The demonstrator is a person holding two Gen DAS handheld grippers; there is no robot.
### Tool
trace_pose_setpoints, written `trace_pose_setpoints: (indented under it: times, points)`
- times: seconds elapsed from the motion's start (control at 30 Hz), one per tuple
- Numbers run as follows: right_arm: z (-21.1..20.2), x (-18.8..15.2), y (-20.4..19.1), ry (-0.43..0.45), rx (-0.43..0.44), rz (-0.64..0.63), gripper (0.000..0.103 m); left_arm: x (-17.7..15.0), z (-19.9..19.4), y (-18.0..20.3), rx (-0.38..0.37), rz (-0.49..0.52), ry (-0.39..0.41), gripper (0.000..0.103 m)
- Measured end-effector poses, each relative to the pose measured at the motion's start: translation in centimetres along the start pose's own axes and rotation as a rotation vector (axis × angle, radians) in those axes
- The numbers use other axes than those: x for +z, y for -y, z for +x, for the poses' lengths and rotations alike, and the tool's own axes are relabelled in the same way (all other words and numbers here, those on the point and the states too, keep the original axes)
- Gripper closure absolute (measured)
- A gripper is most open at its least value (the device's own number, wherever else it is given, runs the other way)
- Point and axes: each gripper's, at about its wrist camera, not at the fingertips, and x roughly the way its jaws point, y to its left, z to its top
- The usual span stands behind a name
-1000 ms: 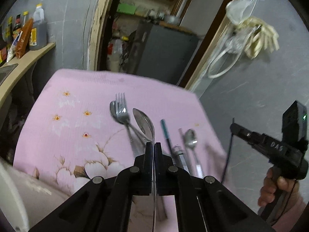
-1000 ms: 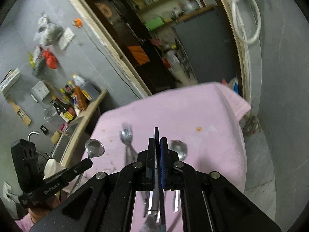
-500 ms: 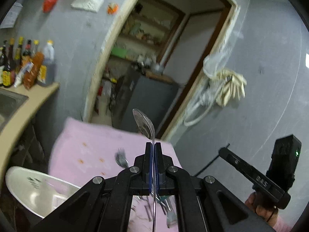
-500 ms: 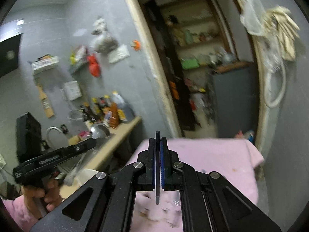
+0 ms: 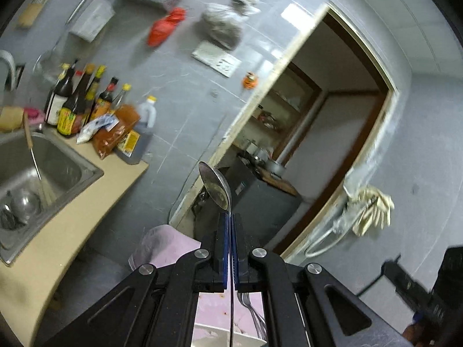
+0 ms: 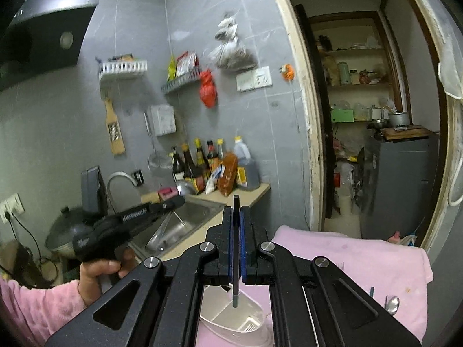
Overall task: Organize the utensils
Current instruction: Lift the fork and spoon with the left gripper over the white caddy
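My left gripper (image 5: 230, 217) is shut on a steel spoon (image 5: 215, 185), held upright with its bowl pointing up toward the wall; the gripper also shows in the right wrist view (image 6: 176, 202). My right gripper (image 6: 236, 209) is shut on a thin dark chopstick (image 6: 235, 260), held upright above a white utensil holder (image 6: 231, 318) on the pink cloth (image 6: 361, 257). A fork (image 5: 246, 299) lies on the cloth below the left gripper. A small spoon (image 6: 393, 303) lies on the cloth at the right.
A steel sink (image 5: 37, 170) in a beige counter (image 5: 72, 231) is at the left, with sauce bottles (image 5: 86, 101) behind it. A doorway (image 6: 376, 115) with a grey cabinet (image 6: 399, 185) is behind the table. White gloves (image 5: 373, 208) hang on the door frame.
Both grippers have lifted and tilted upward from the cloth with their utensils. The table has dropped low in both views and the white holder now shows below the right gripper.
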Motion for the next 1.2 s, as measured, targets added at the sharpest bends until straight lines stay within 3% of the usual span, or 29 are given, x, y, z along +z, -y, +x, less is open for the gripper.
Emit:
trace_pose_setpoints:
  times: [0.13,0.37,1.2]
  points:
    - [1.4,-1.3,-0.8,-0.027,-0.032,-0.007,0.099,-0.7,1.2,-2.7,-0.030,-0.069,0.014,0.100]
    - [2.6,-4.2,-0.6,-0.022,-0.083,0.009,0.099,-3.9,2.6,-4.5,-0.074,-0.078,0.012,0.100]
    - [4.6,-9.0,0.1,0.020,-0.049,0.006,0.099,-9.8,2.2,-2.3,-0.004,0.251,0.194,0.100]
